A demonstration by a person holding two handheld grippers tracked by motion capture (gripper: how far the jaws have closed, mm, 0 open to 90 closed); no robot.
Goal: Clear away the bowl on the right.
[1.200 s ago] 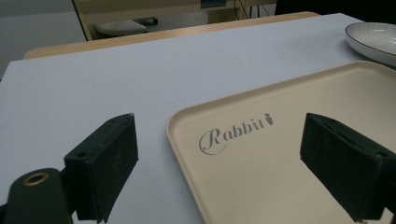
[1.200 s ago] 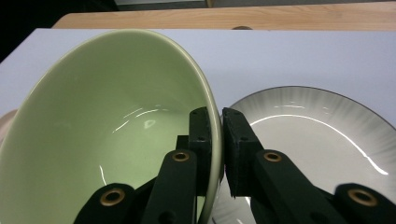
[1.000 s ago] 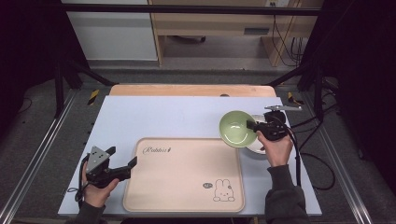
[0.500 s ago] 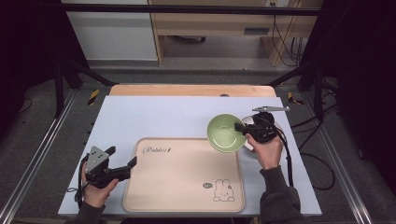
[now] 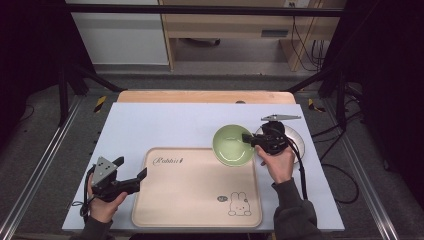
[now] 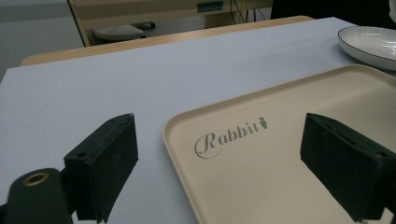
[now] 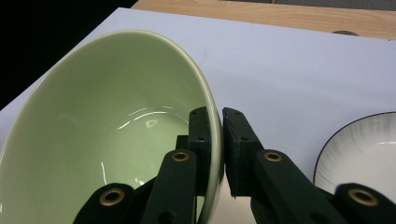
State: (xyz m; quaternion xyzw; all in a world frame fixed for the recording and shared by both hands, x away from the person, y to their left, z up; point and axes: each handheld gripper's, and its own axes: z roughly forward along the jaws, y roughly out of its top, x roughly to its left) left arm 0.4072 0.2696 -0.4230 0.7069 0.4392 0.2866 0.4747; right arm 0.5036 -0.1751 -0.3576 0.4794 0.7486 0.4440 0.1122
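Clearly, right gripper (image 5: 248, 138) pinched rim of green bowl (image 5: 232, 145) at bowl's 3 o'clock edge, one jaw inside, one outside. Bowl hung over tray (image 5: 197, 210) at its 1 o'clock corner, overlapping far right rim. Open tray floor lay toward 7 o'clock from bowl. White plate (image 5: 296, 140) sat behind right hand on counter (image 5: 165, 125). Left gripper (image 5: 141, 177) spread wide, empty, at tray's 9 o'clock edge, far from bowl.
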